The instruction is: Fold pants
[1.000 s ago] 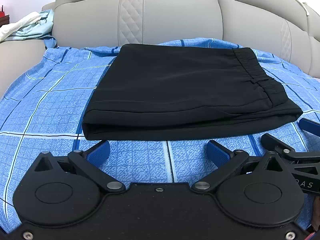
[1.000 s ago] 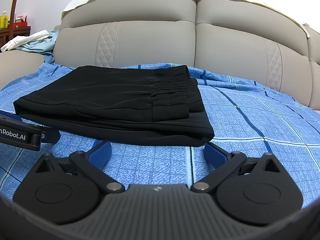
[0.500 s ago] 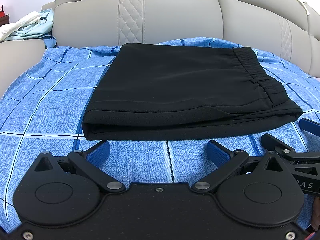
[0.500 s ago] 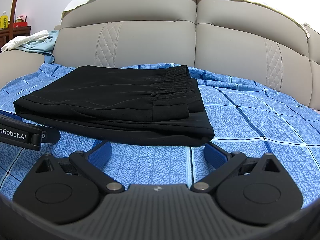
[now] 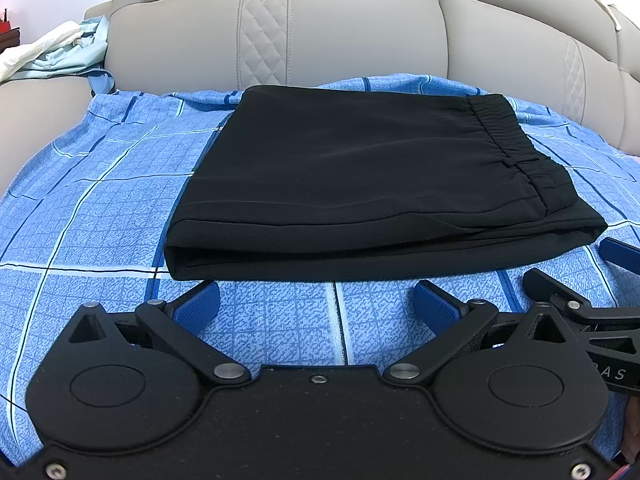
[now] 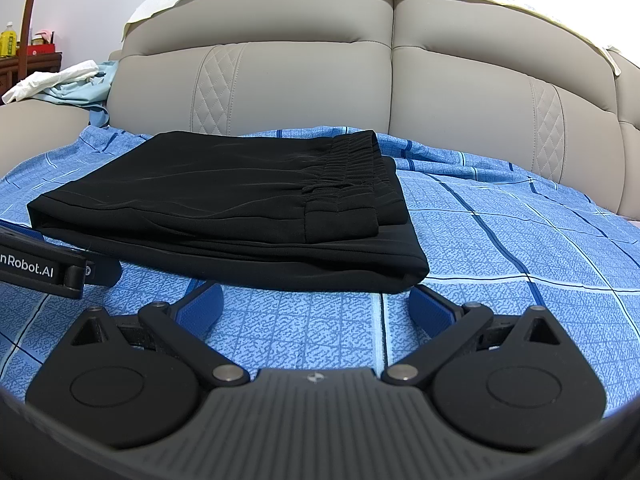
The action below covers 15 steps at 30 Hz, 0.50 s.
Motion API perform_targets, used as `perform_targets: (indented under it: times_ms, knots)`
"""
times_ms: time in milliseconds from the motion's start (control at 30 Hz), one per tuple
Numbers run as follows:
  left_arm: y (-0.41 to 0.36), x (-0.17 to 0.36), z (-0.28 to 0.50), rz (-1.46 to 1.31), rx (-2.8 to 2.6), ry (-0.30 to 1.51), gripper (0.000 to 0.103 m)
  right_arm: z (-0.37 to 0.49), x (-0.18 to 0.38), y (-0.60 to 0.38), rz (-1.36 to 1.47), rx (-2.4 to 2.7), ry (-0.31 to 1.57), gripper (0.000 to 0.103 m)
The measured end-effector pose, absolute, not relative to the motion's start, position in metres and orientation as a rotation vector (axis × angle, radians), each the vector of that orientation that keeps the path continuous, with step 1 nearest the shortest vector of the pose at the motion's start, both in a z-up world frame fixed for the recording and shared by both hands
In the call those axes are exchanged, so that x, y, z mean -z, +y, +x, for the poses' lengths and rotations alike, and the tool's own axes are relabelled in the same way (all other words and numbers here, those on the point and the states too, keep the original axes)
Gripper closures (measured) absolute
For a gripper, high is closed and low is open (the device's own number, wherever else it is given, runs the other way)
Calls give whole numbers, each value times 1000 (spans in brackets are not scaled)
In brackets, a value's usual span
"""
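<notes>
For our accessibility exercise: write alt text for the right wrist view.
Folded black fabric pants lie on a blue checked bedsheet before a beige padded headboard. The right tongs sit open just short of them, the left tongs alongside.

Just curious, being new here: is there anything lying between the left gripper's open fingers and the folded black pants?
Nothing but bare blue checked sheet. In the left wrist view, the left gripper sits just short of the pants.

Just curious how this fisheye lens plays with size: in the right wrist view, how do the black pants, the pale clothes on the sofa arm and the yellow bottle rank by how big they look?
1. Black pants, by far the largest.
2. Pale clothes.
3. Yellow bottle, smallest.
The pants lie nearest the camera, so true sizes stay unsure.
</notes>
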<state>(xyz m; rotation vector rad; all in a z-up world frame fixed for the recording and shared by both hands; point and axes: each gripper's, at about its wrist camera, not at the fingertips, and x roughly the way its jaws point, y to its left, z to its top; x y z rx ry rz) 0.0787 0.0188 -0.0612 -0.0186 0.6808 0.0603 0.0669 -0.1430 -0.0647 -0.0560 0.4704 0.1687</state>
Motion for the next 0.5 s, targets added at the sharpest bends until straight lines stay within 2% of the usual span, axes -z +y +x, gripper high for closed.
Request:
perform_targets:
  times_ms: [500]
  knots:
    - [20, 62, 78, -25, -67, 683, 0, 66, 65, -143, -56, -169, 470, 0]
